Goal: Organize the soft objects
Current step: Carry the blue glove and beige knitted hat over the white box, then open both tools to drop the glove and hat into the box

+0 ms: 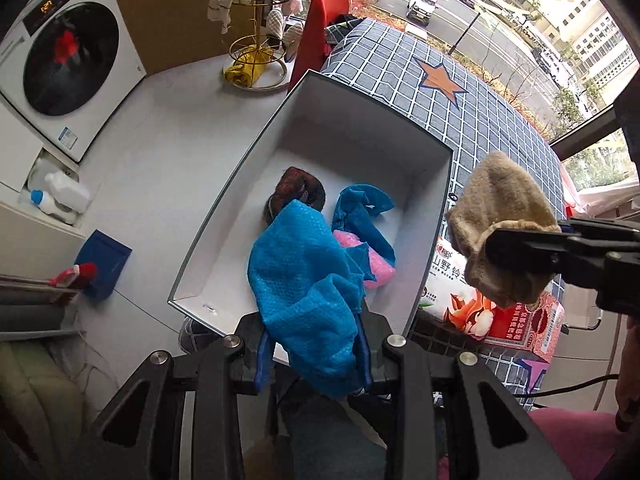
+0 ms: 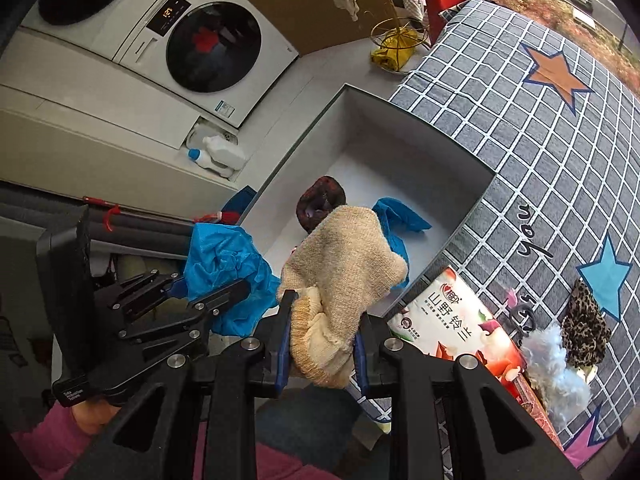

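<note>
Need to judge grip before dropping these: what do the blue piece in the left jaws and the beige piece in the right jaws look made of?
Blue cloth: likely a thin synthetic or microfibre weave, matte; a dimpled waffle texture shows. Beige sock: looks like thick knitted cotton or wool, fuzzy and matte, with a ribbed cuff. Both sag limply.

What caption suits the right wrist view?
Right gripper holds a beige sock over the white box; left gripper carries blue cloth.

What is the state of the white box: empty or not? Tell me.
Not empty. The white box holds a dark red cloth, a blue cloth and a pink item.
</note>
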The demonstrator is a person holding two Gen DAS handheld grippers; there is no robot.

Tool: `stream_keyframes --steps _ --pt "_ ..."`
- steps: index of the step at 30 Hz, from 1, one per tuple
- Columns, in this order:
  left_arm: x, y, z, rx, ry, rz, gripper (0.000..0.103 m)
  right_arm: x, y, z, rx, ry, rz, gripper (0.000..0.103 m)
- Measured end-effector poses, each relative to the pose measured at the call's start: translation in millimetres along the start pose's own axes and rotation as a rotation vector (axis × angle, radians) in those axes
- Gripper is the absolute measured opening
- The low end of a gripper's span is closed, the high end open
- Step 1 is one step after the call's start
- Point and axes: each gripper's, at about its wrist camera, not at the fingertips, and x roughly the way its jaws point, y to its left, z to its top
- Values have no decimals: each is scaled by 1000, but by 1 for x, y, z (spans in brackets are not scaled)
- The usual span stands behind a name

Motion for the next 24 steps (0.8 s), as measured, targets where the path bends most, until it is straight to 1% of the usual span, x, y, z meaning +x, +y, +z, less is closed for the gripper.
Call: stream_keyframes --steps 5,9,16,24 --pt "0 1 -6 20 1 3 35 12 9 9 -25 35 -6 26" --pt "3 4 -4 7 3 -5 35 17 11 15 -44 51 -18 26" --pt "4 4 2 9 -11 -5 35 19 10 27 -58 61 -48 26" --pt "4 3 3 25 -11 18 35 25 8 40 -74 78 -69 26"
